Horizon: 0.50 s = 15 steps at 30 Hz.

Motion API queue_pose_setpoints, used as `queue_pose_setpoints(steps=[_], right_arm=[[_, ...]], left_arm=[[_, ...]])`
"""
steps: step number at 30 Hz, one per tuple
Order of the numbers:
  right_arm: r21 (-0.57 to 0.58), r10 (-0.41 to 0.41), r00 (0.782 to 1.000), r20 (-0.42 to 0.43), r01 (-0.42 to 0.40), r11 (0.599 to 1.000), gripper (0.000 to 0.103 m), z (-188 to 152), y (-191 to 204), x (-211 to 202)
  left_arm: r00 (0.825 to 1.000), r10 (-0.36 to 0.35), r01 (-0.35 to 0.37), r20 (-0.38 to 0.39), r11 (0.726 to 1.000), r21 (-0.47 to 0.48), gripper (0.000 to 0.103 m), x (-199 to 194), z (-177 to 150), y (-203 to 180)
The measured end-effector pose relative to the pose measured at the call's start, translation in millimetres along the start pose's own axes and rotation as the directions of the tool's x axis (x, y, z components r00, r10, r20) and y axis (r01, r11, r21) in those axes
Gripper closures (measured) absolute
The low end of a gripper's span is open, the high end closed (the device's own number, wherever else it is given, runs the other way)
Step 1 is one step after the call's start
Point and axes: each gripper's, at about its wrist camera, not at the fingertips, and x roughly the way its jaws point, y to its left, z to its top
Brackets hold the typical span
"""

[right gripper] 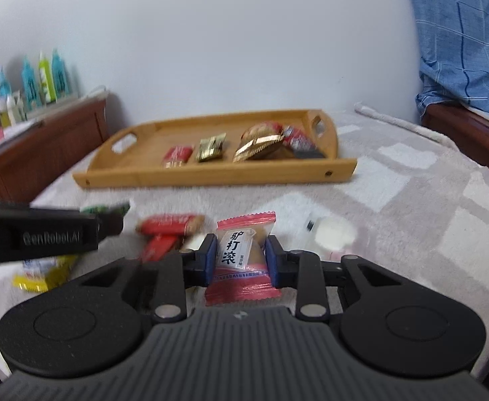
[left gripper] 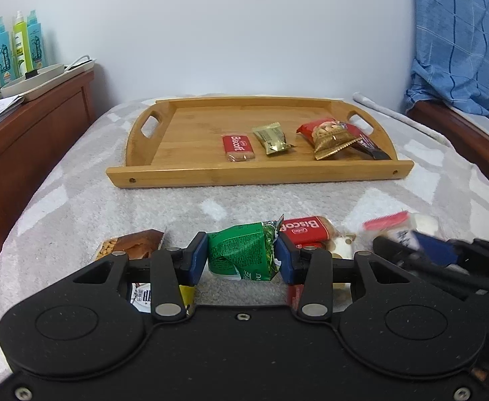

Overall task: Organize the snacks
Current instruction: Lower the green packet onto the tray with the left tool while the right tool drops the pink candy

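Grey blanket [left gripper: 77,200] lies under my wooden tray [left gripper: 261,175]. Short of it, my left gripper [left gripper: 241,257] pinches a green snack [left gripper: 241,254], my right gripper [right gripper: 241,260] a pink candy [right gripper: 241,257]; I should lift both clear, then set them beside the tray's packets.

I read "Biscoff" on the red biscuit pack [left gripper: 238,143] in my tray. "GenRobot.AI" marks my left gripper [right gripper: 52,239]; my pink sweet wrapper [right gripper: 241,254] says "驴打滚".

Left gripper [left gripper: 241,255] angled downward, pads clamped on green snack packet [left gripper: 241,254]. Right gripper [right gripper: 241,260] just right of it, likewise angled, pads pinching pink candy packet [right gripper: 241,257].
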Motion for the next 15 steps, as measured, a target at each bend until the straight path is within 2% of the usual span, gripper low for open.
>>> queue_pose_setpoints(steps=[8,15], right_arm=[[0.036,0.035,0.997,0.071,-0.037,0.999,0.068,34,-16,3],[0.023,0.058,0.990,0.125,-0.062,0.998,0.068,70,-27,24]], left_arm=[[1.000,0.009,-0.008,0.021,1.000,-0.026,0.062,4,20,9],[0.999,0.013,-0.011,0.045,0.999,-0.051,0.062,20,51,18]])
